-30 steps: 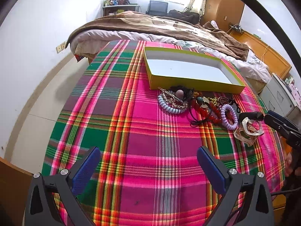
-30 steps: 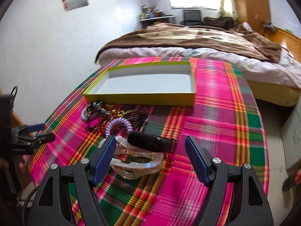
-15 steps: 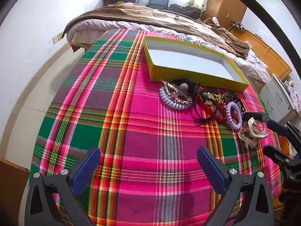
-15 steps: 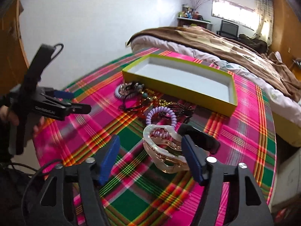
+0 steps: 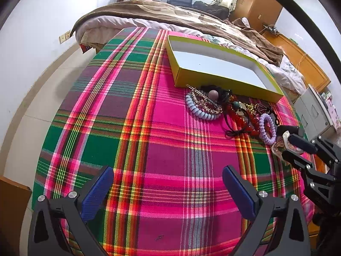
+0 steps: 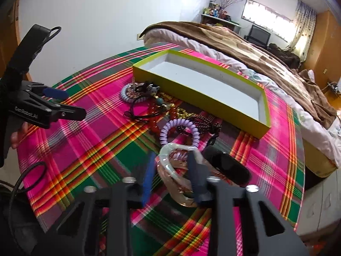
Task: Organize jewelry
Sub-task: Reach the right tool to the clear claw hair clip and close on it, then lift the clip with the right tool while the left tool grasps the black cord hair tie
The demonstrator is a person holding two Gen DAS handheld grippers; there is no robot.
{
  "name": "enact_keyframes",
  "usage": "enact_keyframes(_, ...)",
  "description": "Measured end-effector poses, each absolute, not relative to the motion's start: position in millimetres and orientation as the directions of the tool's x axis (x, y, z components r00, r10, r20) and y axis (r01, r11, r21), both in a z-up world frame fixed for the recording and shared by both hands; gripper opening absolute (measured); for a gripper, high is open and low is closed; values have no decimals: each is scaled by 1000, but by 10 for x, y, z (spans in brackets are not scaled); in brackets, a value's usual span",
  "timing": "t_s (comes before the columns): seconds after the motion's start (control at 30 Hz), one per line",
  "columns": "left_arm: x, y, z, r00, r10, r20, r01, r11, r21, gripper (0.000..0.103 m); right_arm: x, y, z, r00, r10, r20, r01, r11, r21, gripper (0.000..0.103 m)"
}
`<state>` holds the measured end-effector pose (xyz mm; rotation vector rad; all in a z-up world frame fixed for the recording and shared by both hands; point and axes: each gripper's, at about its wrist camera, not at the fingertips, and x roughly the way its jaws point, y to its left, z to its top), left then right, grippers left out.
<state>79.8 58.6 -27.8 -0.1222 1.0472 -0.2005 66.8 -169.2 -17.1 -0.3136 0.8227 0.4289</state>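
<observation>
The right hand-held gripper (image 6: 170, 170) has just closed its jaws on the pearly bangle (image 6: 168, 166) at the bench's near right. Lift straight, then carry to the far box (image 6: 202, 98). The left hand-held gripper (image 5: 166, 189) gapes empty.

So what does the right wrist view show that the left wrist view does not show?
Only the right wrist view: the black oval case in full, and the right gripper, which has just been closing, around the pale translucent hair claw.
Only the left wrist view: the open left gripper over bare plaid cloth.
Both: the yellow-green box and the lilac spiral hair tie.
</observation>
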Motion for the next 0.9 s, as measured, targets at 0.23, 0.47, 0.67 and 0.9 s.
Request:
enact_keyframes(0.23, 805, 568, -258, 488, -241, -839, 110, 970, -215, 99, 574, -1779, -78, 627, 258, -735, -446, 892, -67, 12)
enact_keyframes(0.47, 862, 402, -203, 500, -244, -831, 151, 969, -194, 96, 410, -1990, 115, 645, 333, -688, -418, 907, 48, 10)
enact_keyframes(0.67, 933, 62, -141, 501, -296, -813, 266, 947, -181, 96, 340, -2103, 145, 659, 319, -681, -393, 918, 49, 9)
enact_keyframes(0.9, 1090, -304, -216, 492, -290, -821, 333, 934, -131, 73, 261, -2200, 137, 659, 323, -679, -384, 921, 66, 9)
